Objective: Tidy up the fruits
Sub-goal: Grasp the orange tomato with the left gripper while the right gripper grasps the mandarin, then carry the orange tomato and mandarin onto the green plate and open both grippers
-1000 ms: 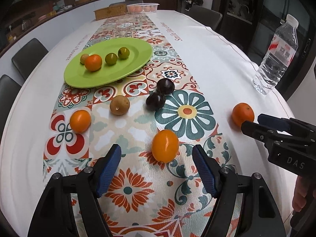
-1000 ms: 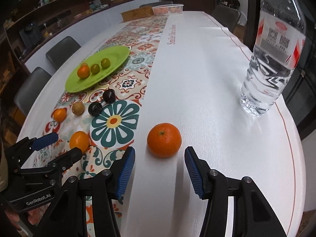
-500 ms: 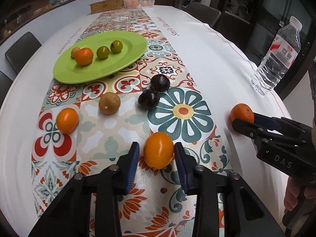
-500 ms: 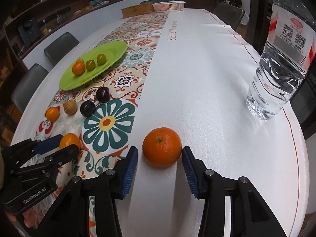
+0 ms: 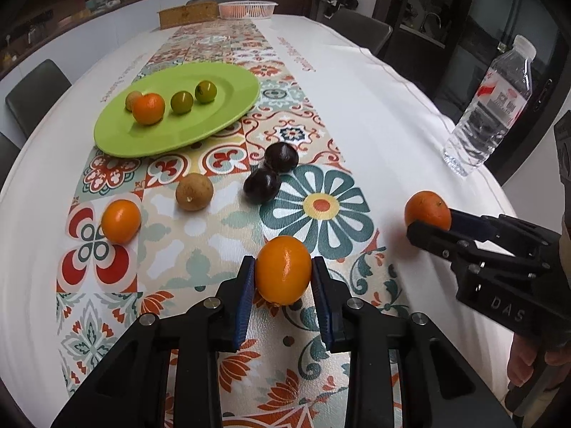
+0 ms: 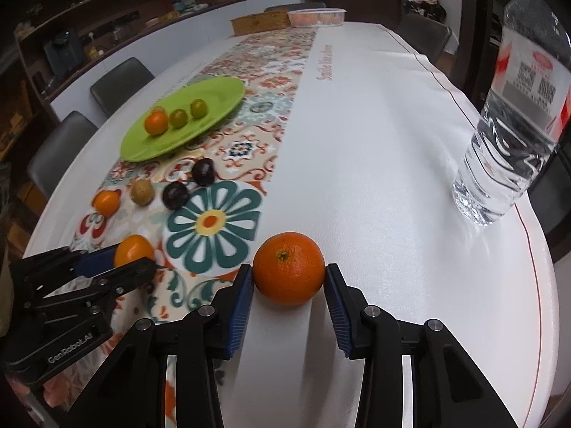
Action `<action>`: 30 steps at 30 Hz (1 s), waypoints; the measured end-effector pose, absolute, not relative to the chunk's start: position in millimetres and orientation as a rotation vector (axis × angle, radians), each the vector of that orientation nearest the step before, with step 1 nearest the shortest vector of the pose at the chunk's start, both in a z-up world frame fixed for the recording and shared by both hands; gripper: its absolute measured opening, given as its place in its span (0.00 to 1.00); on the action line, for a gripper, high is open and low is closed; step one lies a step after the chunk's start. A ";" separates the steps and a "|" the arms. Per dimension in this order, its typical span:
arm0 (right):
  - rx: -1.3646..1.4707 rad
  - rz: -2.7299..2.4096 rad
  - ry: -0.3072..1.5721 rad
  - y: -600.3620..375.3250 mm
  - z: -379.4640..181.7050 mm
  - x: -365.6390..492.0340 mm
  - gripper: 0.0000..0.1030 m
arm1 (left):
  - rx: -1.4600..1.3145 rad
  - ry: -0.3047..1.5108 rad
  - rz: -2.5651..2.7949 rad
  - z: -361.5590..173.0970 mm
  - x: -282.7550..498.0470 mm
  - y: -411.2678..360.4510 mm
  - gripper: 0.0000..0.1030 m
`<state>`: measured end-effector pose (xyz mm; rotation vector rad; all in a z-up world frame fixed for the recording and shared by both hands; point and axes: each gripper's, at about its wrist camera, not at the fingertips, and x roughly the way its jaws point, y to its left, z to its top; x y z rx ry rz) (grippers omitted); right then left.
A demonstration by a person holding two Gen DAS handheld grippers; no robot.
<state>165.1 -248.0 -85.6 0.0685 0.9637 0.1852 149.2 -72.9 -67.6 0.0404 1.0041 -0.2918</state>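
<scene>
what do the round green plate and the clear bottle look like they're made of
Round green plate: probably plastic or melamine; flat uniform lime colour with a soft semi-gloss sheen, though glazed ceramic is possible. Clear bottle: thin transparent plastic, judging by its moulded ribs and printed wrap label.

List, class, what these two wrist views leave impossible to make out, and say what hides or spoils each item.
- Small tan fruit on the green plate: mostly behind an orange, both views.
- Water bottle: cap cut off by the right view's top edge.
- White basket contents: too small and far away.
- Right hand-held gripper: fruit underside hidden, so lift or table contact is unclear.
</scene>
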 end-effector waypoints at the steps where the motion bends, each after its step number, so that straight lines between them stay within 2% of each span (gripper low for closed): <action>1: 0.067 0.193 0.960 -246.2 -83.2 163.8 0.40 | 0.038 0.997 -0.295 -64.8 147.7 -72.6 0.30; 30: 0.018 0.318 0.736 -192.7 1.0 148.5 0.40 | 0.020 0.738 -0.274 20.1 122.3 -29.2 0.30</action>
